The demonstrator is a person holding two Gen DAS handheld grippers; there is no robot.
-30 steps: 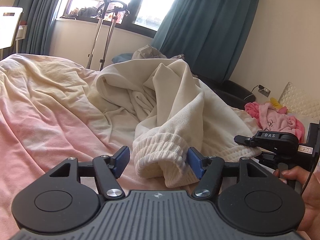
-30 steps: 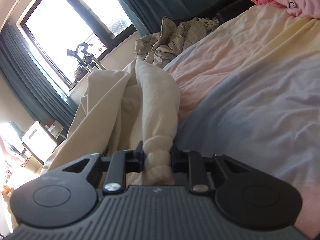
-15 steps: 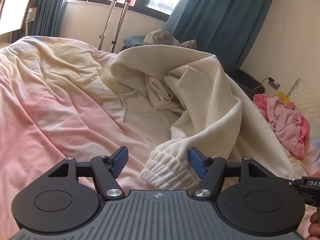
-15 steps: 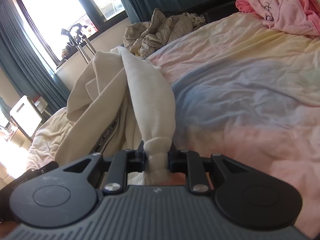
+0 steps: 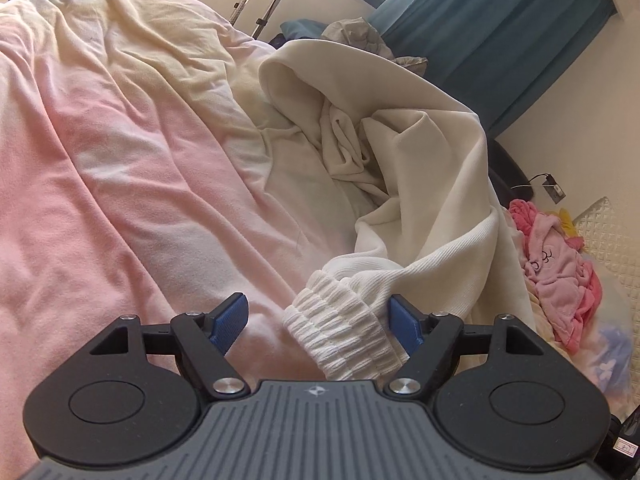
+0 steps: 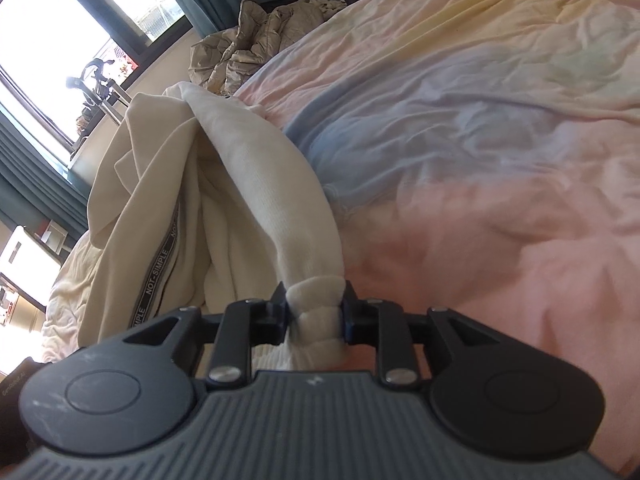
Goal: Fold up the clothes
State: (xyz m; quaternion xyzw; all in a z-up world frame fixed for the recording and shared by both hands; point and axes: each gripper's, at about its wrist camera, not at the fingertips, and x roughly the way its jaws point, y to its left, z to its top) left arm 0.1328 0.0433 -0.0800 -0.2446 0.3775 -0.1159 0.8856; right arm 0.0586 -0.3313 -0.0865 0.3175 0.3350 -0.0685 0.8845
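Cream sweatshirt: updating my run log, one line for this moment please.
left gripper: open around ribbed cuff | right gripper: shut on other cuff | cream sweatshirt: unfolded

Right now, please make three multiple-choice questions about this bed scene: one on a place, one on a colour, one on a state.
1. Where does the ribbed cuff lie in the left wrist view?
A. between the left gripper's blue pads
B. on the windowsill
C. on the pink garment

2. What colour are the curtains?
A. red
B. teal
C. white

3. What is the right gripper doing?
A. hanging open
B. shut on the cream sweatshirt's other cuff
C. holding a pillow

Answers:
1. A, the cuff sits between the spread pads.
2. B, teal cloth hangs beside the window.
3. B, bunched cream fabric is pinched between its fingers.
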